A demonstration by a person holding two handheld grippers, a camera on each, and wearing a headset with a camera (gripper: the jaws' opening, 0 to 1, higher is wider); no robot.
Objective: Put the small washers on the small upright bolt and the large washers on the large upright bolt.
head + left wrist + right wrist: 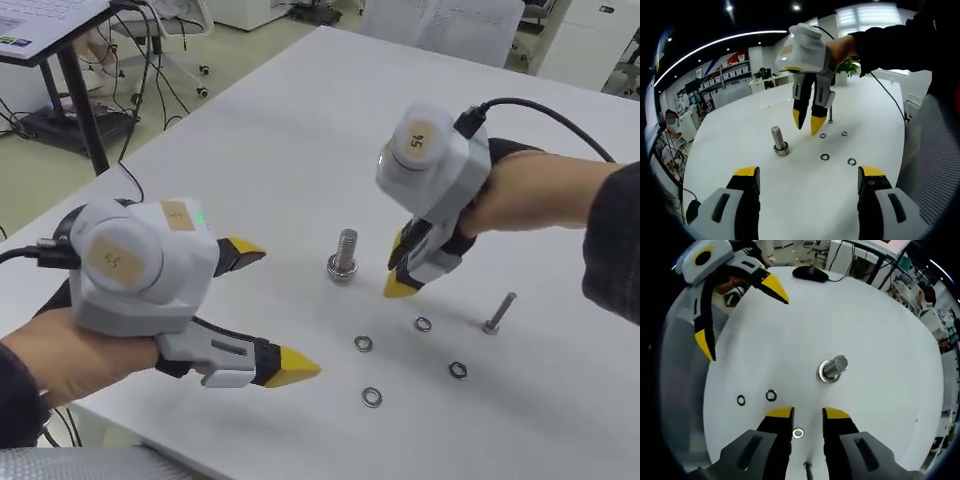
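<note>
My right hand-held gripper (807, 413) hovers over a washer (798, 432), jaws slightly apart — my left hand-held gripper (809, 171) gapes wide.

My left gripper (280, 310) and right gripper (399, 265) had grey shells (140, 290), yellow-tipped black jaws, tan stickers (417, 142), black cables (540, 112), dark sleeves (612, 240).

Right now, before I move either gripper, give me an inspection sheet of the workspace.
Surface: white table, flat.
Job's things: large bolt upright; small bolt standing to its right; four loose washers lying flat nearer the person.
Clutter: dark mouse near the table edge.
Grippers: left gripper wide open, empty; right gripper narrowly open beside the large bolt.
Cables: black lead from the right gripper.
Surroundings: desk, floor cables.
</note>
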